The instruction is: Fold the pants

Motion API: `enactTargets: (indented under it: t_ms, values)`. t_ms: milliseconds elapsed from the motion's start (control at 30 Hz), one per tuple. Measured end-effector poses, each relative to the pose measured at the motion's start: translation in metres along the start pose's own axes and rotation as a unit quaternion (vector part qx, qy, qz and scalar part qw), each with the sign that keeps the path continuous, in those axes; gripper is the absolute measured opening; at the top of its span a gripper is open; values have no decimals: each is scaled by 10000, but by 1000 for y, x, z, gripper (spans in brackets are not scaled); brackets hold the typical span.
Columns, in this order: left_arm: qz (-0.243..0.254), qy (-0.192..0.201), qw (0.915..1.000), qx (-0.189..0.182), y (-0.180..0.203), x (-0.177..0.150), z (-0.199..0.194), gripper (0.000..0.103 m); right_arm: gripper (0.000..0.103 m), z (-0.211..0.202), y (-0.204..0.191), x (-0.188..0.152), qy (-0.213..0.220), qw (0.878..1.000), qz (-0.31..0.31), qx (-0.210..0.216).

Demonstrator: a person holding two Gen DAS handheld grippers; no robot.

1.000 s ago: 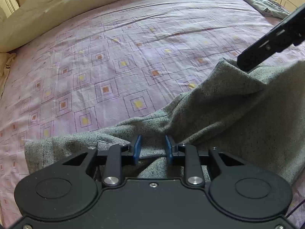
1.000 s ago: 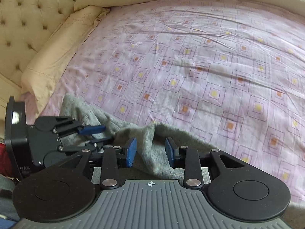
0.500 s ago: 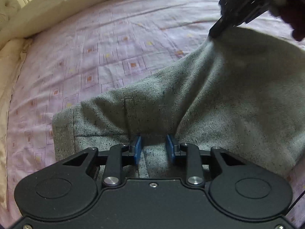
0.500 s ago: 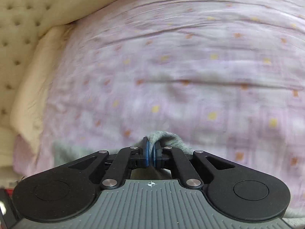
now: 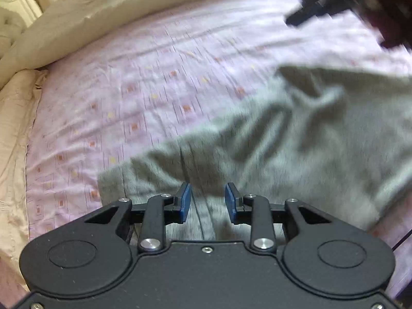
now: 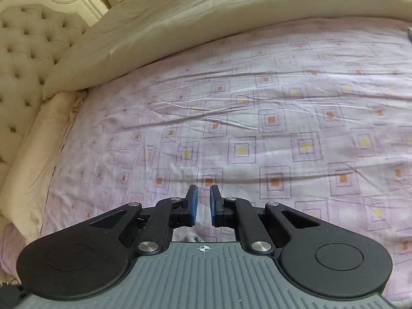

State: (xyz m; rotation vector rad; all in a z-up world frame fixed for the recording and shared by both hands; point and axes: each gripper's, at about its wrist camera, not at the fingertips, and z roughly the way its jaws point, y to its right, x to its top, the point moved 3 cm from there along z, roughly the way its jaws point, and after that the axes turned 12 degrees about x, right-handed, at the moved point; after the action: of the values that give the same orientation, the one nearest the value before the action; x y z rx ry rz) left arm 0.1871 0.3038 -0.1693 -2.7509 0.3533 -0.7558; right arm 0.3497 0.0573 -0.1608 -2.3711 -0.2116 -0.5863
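The grey pants (image 5: 296,139) lie rumpled on the purple patterned bed sheet (image 5: 154,97), blurred by motion in the left wrist view. My left gripper (image 5: 207,202) is open, its blue pads over the near edge of the pants. My right gripper (image 6: 203,204) is slightly open and empty above the sheet (image 6: 257,118); only a small grey bit of the pants (image 6: 189,237) shows beneath it. In the left wrist view the right gripper (image 5: 296,20) shows as a dark blur at the top right, above the far end of the pants.
A cream duvet (image 6: 206,18) is bunched along the far side of the bed. A tufted cream headboard (image 6: 28,43) stands at the left, with a cream mattress edge (image 6: 33,159) below it.
My right gripper has opened and let go of the pants, and has lifted away from them. The cloth has dropped onto the bed. My left gripper stays open over the near edge.
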Motion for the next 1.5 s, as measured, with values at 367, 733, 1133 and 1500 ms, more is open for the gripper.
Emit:
enactTargets:
  t_ms: [367, 733, 1133, 1500]
  values:
    - [1231, -511, 9907, -279, 44, -50, 7, 42, 5, 40, 17, -49, -905, 9905, 28, -1038]
    - [149, -199, 9986, -459, 41, -4, -15, 41, 10, -23, -20, -137, -1094, 9903, -210, -827]
    - [733, -437, 9963, 124, 57, -20, -14, 43, 10, -143, 30, -211, -123, 9843, 1116, -1361]
    - [328, -166, 9984, 428, 156, 17, -77, 44, 33, -324, 205, -266, 2197, 8872, 3474, -2098]
